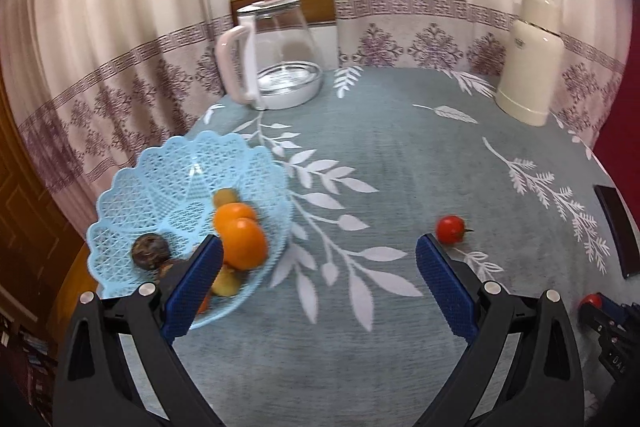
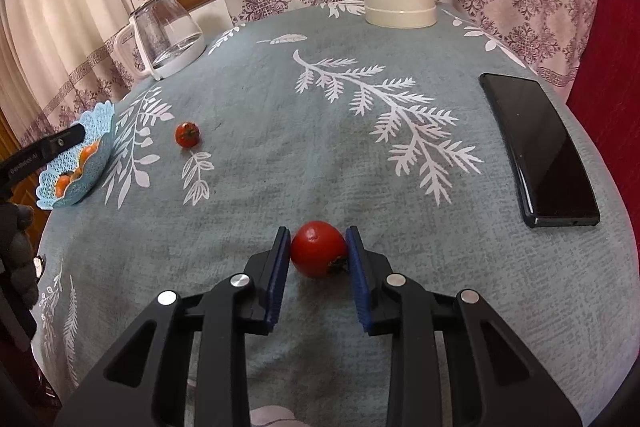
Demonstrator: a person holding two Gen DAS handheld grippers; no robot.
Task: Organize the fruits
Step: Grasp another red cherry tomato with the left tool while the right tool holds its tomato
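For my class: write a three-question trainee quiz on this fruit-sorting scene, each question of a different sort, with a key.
1. True or false: the right gripper has a red tomato between its pads.
2. Multiple choice: where does the other small tomato lie? A) in the blue basket B) on the tablecloth, apart from the basket C) on the black phone
3. Fill in: the left gripper is ____, with nothing between its fingers.

Key:
1. True; both pads meet the tomato's sides.
2. B
3. open
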